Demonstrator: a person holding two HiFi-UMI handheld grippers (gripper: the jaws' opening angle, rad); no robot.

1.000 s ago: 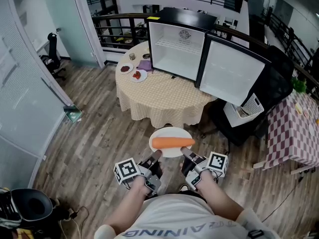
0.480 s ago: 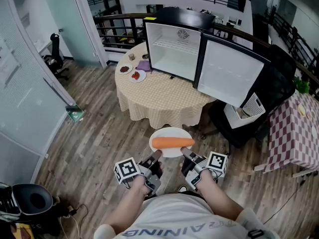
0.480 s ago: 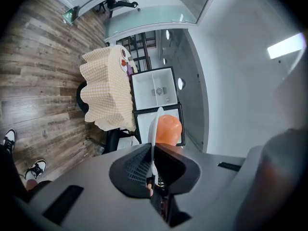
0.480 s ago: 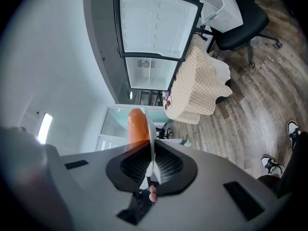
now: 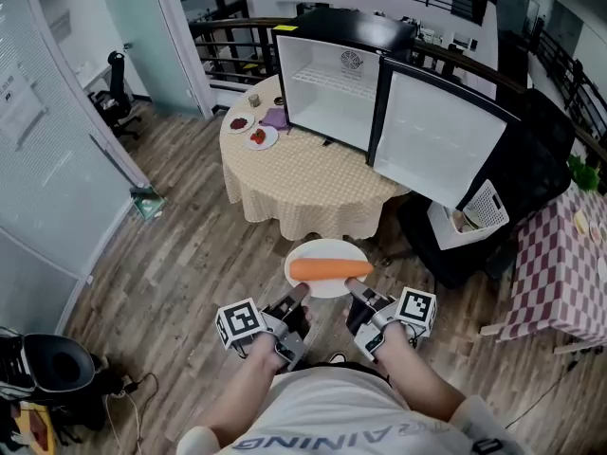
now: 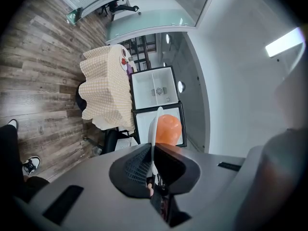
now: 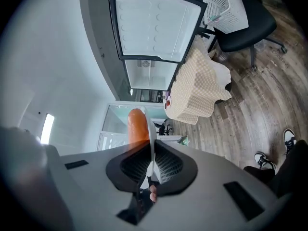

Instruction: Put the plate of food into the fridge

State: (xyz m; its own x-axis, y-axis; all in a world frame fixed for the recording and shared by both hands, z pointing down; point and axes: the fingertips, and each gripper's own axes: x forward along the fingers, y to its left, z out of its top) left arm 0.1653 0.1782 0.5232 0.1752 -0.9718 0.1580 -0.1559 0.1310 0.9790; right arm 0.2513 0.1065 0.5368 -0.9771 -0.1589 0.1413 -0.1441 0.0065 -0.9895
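A white round plate (image 5: pixel 327 250) carrying a single long orange carrot (image 5: pixel 327 271) is held level in the air above the brown wood-plank floor (image 5: pixel 190 254), in front of the person's chest and short of the round table with the beige checked cloth (image 5: pixel 303 188). The left gripper (image 5: pixel 298 296) pinches the plate's near-left rim and the right gripper (image 5: pixel 352 291) pinches its near-right rim; in both gripper views the jaws are pressed onto the thin white edge, which runs edge-on between the ribbed pads, with the carrot rising beyond it. The carrot lies crosswise on the plate, its tip reaching out to the right rim. A strip of bare floor separates the plate from the hanging cloth at the table's near edge. The black-cased small fridge with a white interior (image 5: pixel 332 88) stands at the far side of the tabletop, its cavity facing the person. Its white-lined door (image 5: pixel 438 140) is swung wide to the right, jutting past the table's right edge over a black office chair (image 5: pixel 503 173) that carries a white perforated basket (image 5: pixel 471 214). Two small plates of red food (image 5: pixel 251 133) sit by the table's far-left edge, beside the fridge's left wall. The near half of the tabletop is bare cloth. Left of the table the floor runs open to a glass partition (image 5: pixel 76 159)
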